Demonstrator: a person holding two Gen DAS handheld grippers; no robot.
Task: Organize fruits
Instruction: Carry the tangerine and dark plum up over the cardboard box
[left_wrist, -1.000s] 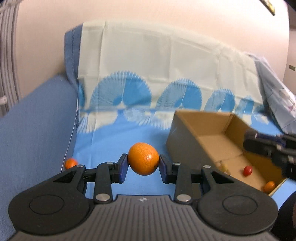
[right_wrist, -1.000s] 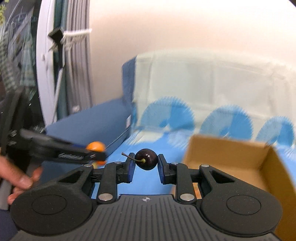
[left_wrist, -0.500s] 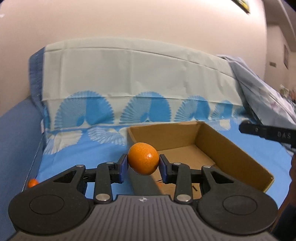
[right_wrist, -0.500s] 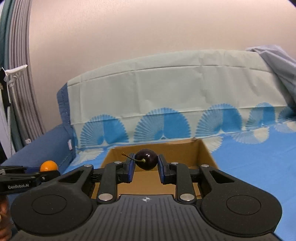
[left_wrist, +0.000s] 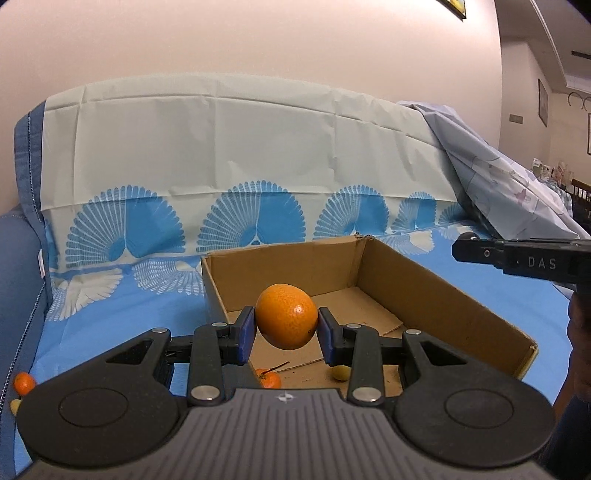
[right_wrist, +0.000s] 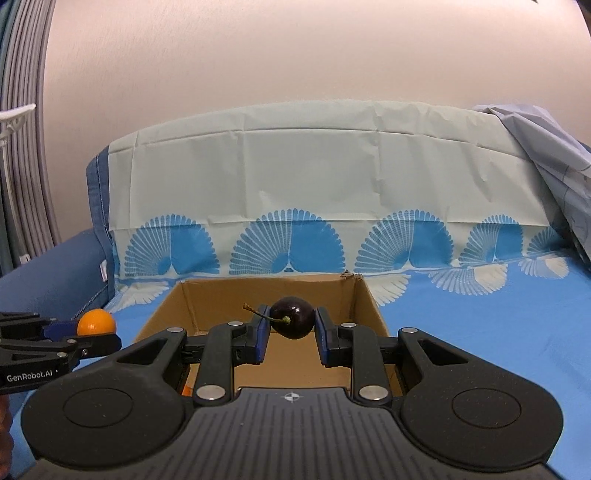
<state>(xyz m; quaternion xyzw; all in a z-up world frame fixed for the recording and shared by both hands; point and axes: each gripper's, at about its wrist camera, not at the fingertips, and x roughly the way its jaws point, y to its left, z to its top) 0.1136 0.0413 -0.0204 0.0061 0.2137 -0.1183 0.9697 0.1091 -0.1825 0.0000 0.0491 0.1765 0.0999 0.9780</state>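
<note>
Left wrist: left hand-held gripper (left_wrist: 286, 334) clamps orange (left_wrist: 286, 316); right hand-held gripper (right_wrist: 289, 330) clamps cherry (right_wrist: 293, 322).

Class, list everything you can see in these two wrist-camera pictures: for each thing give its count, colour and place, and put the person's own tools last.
mandarin: 1, orange, clamped in the left hand-held gripper above the box.
cherry: 1, dark red with stem, clamped in the right hand-held gripper above the box.
cardboard box: 1, brown, open, on the sheet.
small orange fruit in box: 1, orange, on the box floor.
small yellow fruit in box: 1, yellowish, on the box floor.
loose orange fruit: 1, orange, at the sheet's left edge.
patterned sheet: 1, blue and white, under the box.
left hand-held gripper: 1, black, blue pads.
right hand-held gripper: 1, black, blue pads.
</note>
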